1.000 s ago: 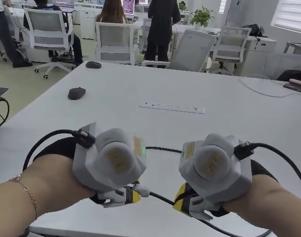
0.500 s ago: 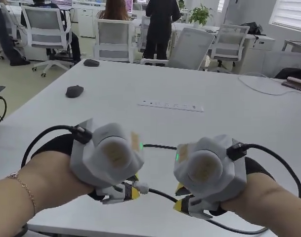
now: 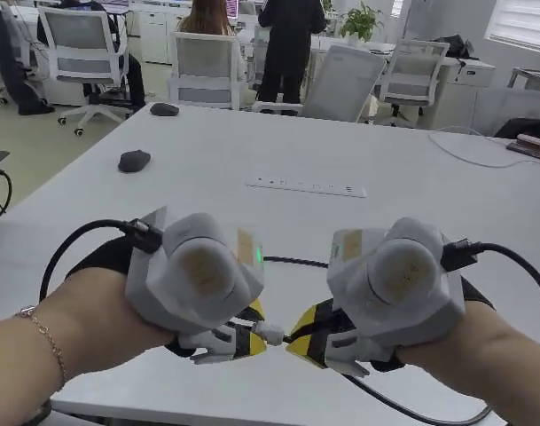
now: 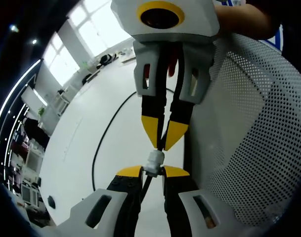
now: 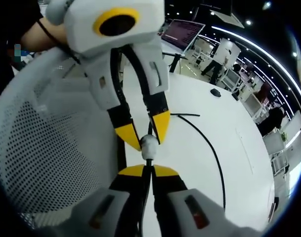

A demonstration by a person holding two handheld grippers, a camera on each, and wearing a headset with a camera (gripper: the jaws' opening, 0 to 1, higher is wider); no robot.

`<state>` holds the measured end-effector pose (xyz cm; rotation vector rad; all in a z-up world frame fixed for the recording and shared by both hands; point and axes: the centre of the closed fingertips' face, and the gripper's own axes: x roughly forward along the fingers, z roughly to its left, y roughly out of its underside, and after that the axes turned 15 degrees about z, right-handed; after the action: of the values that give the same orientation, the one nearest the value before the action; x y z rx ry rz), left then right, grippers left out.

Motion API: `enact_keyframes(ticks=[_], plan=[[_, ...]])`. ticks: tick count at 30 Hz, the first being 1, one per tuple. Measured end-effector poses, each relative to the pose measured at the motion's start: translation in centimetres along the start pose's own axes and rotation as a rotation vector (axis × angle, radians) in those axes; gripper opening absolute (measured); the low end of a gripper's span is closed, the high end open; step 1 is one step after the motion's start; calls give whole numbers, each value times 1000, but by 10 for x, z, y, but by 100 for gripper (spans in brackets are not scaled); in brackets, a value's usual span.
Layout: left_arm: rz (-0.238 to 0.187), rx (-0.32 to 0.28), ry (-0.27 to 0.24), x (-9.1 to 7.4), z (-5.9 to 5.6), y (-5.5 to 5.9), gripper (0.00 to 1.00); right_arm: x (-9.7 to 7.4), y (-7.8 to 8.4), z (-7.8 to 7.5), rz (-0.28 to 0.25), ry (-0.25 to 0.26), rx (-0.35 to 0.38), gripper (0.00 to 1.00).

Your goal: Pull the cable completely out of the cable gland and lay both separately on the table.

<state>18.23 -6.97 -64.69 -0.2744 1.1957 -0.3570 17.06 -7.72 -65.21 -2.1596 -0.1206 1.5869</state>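
The left gripper point(image 4: 151, 171) is pressed onto the white cable gland point(image 4: 154, 163), which sits between its yellow tips. The right gripper point(image 5: 149, 170) faces it tip to tip and pinches the black cable point(image 3: 292, 261) just beside the gland's mouth. We hold both parts above the near edge of the white worktop point(image 3: 340, 151). The free length of the cable trails in a loop across the surface.

We judge that the cable is not yet drawn out: it enters the gland, and neither part lies on the worktop.

Handling:
- **Gland:** We expect it to be light, rigid and smooth. It may twist or slip if gripped on a rounded end, so hold it across the body.
- **Cable:** It looks thin and limp. Its sheath should give good grip, but it will snake rather than push.
- **Pull:** Take the cable close to the gland and pull straight along the gland's axis. A seal inside may resist, so we advise a steady draw, regripping nearer the gland as length comes free.
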Motion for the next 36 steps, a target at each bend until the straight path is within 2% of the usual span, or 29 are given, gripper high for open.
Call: enact_keyframes(ticks=[1,2,4,7,11,15,17,18,20,22,23,24,26,28,29,31,34,36], plan=[[5,3,-2,1,0,1,16,1,1,-1,6,1,6,3],[27,14,-16,2,2,5,16,3,8,-2,46,7,11,3],[49,11,-23,3,4,11,16,6,16,-5,82,18,6,3],[39,-21,-31,0,10,12,16,7,24,-11,110,25,56,3],[49,-18,-36,1,9,13,16,11,43,-14,198,27,105,3],[52,-17,-31,1,8,13,16,13,62,-20,298,66,120,3],[53,-21,-32,1,8,14,17,14,70,-22,346,85,104,3],[53,-23,-32,1,9,14,17,14,72,-23,355,87,103,3],[51,-27,-32,1,9,13,17,15,75,-22,370,83,102,4],[55,-27,-29,2,8,14,16,18,74,-12,374,27,91,6],[56,-23,-26,3,7,14,16,20,70,-8,354,10,104,16],[58,-22,-23,3,7,14,16,20,56,-7,281,6,102,22],[61,-12,-24,3,6,13,16,15,38,-3,201,-16,73,21],[56,-9,-22,3,6,12,16,7,12,1,58,-42,74,20],[55,-8,-20,3,5,12,16,5,7,1,27,-49,80,20],[54,-2,-22,2,4,11,16,1,3,1,1,-46,75,19],[30,19,-27,0,3,5,17,-1,1,1,-10,-32,49,16],[21,24,-20,1,2,2,17,-4,-6,2,-43,-33,35,12]])
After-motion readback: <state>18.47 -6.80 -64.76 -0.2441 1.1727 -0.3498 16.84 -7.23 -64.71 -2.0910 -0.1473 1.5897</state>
